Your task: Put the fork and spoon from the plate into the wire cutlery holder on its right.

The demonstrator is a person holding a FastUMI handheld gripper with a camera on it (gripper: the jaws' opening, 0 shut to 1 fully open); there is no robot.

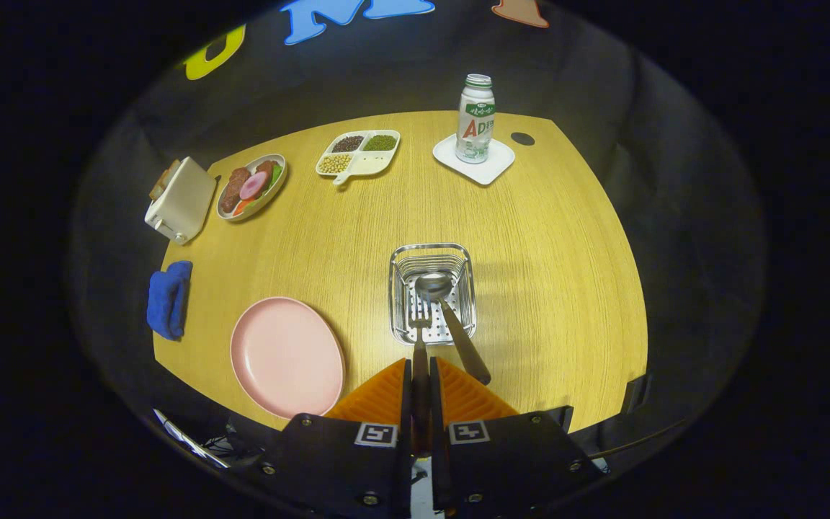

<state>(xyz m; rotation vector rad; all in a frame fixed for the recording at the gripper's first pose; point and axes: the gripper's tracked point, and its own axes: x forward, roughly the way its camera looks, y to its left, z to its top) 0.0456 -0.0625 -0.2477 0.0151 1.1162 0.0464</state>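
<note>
Gripper [421, 375] fingers clamp one fork [420, 339] by its handle, tines apparently inside one wire cutlery holder [431, 292]; one spoon [451, 317] leans within; one pink plate [287, 357] beside.

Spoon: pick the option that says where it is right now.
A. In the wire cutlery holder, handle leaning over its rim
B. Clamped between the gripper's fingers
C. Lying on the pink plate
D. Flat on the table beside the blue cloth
A: the spoon has its bowl inside the wire cutlery holder, while the gripper is shut on the fork.
</note>
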